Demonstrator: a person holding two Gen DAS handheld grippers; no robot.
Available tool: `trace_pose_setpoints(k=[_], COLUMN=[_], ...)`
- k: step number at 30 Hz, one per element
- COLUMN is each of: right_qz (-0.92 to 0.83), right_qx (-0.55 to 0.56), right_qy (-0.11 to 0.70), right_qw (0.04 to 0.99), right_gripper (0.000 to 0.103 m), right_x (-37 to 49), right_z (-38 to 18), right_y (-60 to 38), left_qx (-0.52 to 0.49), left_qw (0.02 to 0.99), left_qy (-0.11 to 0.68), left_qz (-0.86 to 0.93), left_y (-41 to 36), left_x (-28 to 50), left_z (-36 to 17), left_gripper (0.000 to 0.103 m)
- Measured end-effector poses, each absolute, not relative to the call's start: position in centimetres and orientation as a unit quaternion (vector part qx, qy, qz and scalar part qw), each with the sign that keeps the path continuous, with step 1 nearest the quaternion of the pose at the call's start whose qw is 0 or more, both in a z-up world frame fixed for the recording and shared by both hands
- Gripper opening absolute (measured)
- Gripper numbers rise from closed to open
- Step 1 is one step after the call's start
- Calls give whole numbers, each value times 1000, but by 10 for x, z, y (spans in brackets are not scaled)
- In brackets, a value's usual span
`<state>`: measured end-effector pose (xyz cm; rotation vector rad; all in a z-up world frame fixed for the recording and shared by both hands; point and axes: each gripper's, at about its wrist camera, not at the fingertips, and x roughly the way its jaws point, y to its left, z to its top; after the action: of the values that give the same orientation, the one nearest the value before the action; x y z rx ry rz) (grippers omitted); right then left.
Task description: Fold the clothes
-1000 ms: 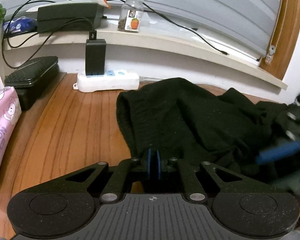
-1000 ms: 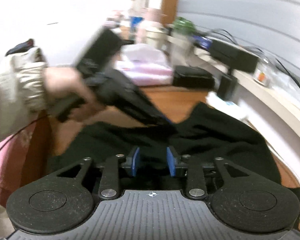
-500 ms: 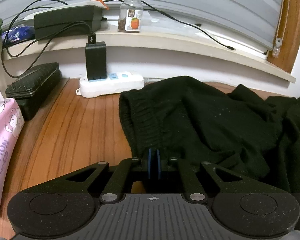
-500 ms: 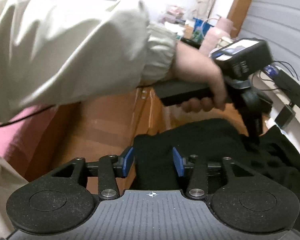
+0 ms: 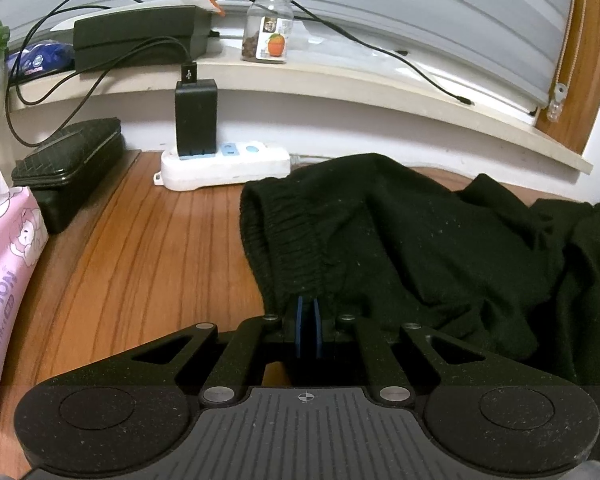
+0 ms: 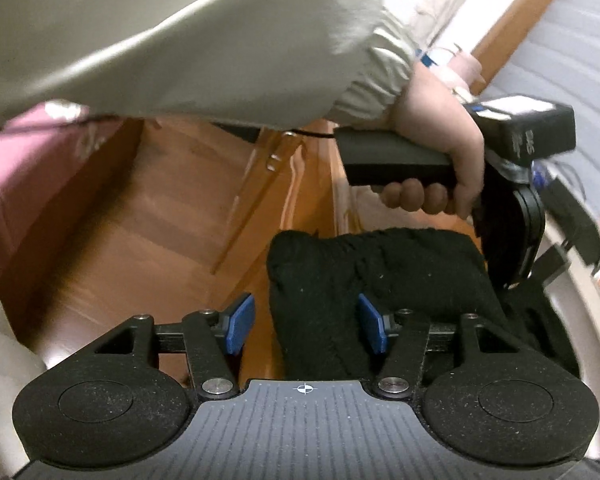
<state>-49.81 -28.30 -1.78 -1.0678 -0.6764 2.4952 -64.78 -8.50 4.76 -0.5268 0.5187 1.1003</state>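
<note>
Black knit garment (image 5: 420,240) lies rumpled on the wooden desk (image 5: 140,248), its ribbed waistband end toward the white power strip (image 5: 224,164). Left hand-held gripper (image 5: 308,320): blue pads pressed together, clenched on the waistband edge of the garment. In the right wrist view, a hand (image 6: 436,140) with a pale sleeve (image 6: 180,40) grips the left unit's handle over the cloth. Right hand-held gripper (image 6: 306,322): released, jaws have just been opening; a fold of the garment sits between the blue pads (image 6: 240,322), not pinched. Pink tissue pack (image 5: 4,280) and black case (image 5: 68,168) stand at the desk's left side.
</note>
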Motion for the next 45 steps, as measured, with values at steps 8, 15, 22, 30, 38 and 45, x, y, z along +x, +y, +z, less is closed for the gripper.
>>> trace_pose_setpoints(k=[8, 15, 22, 30, 38, 45], right_qz=[879, 929, 914, 886, 845, 857], right_qx=[-363, -277, -253, -283, -341, -351], right_qy=[-242, -149, -171, -195, -136, -39], right_qw=[191, 194, 267, 313, 389, 375], right_gripper=[10, 7, 7, 7, 40, 50], right_x=[-492, -461, -448, -458, -472, -436], right_z=[-12, 62, 124, 137, 71, 48], right_y=[-274, -259, -193, -97, -1, 6], left_qx=[-246, -244, -258, -249, -282, -300], left_qw=[787, 784, 774, 773, 778, 796], left_qy=[241, 251, 202, 125, 72, 48], left_qz=[512, 512, 542, 570, 557, 523], left_y=[-85, -86, -96, -125, -139, -153], left_x=[-647, -644, -673, -703, -713, -706], left_z=[48, 51, 69, 88, 76, 61], left_gripper=[8, 9, 9, 9, 25, 45])
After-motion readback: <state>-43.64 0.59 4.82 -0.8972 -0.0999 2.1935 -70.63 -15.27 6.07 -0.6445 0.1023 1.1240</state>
